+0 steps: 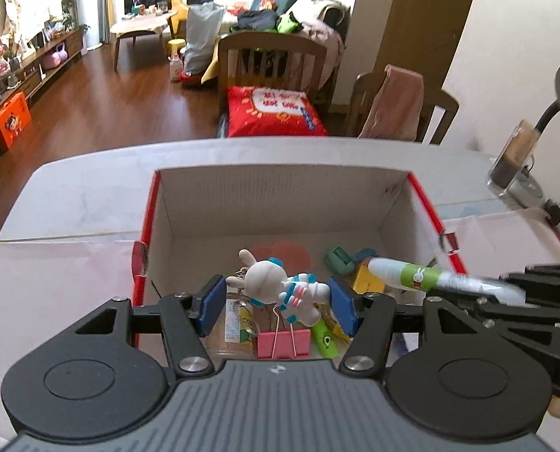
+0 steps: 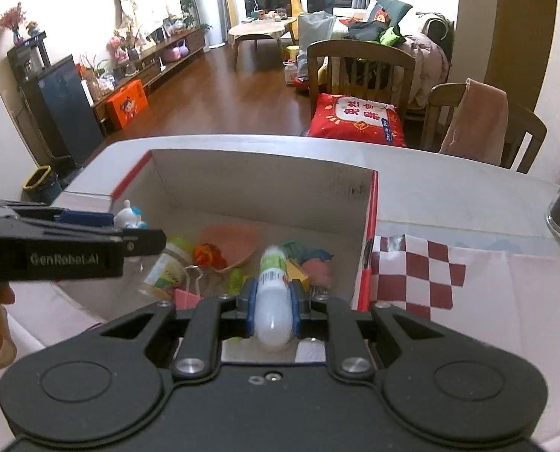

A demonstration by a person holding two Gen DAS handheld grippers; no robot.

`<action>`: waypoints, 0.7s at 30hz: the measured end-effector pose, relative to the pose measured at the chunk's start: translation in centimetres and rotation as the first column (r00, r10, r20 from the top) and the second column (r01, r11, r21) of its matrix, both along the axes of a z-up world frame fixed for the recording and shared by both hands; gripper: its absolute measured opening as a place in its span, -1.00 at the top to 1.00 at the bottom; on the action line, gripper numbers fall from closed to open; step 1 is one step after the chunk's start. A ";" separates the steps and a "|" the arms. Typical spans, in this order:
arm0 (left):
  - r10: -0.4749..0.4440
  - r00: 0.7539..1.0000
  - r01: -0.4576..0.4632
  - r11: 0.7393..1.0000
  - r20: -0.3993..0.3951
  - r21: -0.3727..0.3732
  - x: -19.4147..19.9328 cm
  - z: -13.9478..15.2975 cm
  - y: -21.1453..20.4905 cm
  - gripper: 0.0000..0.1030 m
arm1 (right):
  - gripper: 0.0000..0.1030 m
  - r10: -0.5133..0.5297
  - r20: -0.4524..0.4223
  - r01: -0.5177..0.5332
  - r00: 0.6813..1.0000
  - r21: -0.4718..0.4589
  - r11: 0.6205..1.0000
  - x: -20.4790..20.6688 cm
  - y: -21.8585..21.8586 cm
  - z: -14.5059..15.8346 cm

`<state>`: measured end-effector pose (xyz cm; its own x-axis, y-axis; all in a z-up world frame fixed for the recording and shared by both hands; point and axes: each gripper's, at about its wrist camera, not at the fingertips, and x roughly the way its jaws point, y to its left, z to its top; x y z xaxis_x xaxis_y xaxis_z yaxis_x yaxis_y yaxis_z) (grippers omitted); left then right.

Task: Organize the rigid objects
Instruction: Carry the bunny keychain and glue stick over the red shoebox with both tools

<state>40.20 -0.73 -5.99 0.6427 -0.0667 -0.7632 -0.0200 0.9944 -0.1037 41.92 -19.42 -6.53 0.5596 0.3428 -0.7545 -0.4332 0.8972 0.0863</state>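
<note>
Left wrist view showed the left tongs [image 1: 276, 303] set about half open around a white rabbit figurine [image 1: 280, 282], its blue pads either side of the toy over the near part of the cardboard box [image 1: 280, 196]. Whether the pads pressed the toy or only flanked it could not be told for sure, though it seemed carried there rather than lying among the clutter. The figurine looked like hard moulded plastic: light, stiff, smooth enough to slip, with thin ears and limbs best left alone; the round body seemed the safest place to hold.

In the right wrist view, the right tongs [image 2: 273, 305] were closed narrow on a white bottle [image 2: 273, 301] with a green label, gripped across its body, cap end pointing into the box. It looked light and rigid, its rounded plastic likely slippery, so a hold mid-body seemed sound.

Inside the box lay a pink binder clip [image 1: 282, 342], a small jar [image 2: 165, 271], a peach-coloured dish [image 2: 233, 241] and a green clip [image 1: 338, 258]. The box stood on the white worktop [image 1: 73, 196], with a red-and-white checked cloth [image 2: 419, 275] just beside its right wall.
</note>
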 end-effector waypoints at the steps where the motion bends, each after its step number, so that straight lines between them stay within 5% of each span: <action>1: 0.000 1.000 0.001 1.000 -0.010 0.004 0.4 -0.4 -0.1 -0.15 | 0.68 0.003 0.000 -0.003 1.000 -0.005 1.000 0.4 0.0 -0.4; 21: -0.005 0.990 0.008 1.000 -0.142 0.024 4.1 -5.7 -1.1 -0.15 | 0.66 0.094 -0.025 -0.096 0.995 -0.084 0.992 2.6 1.7 -4.1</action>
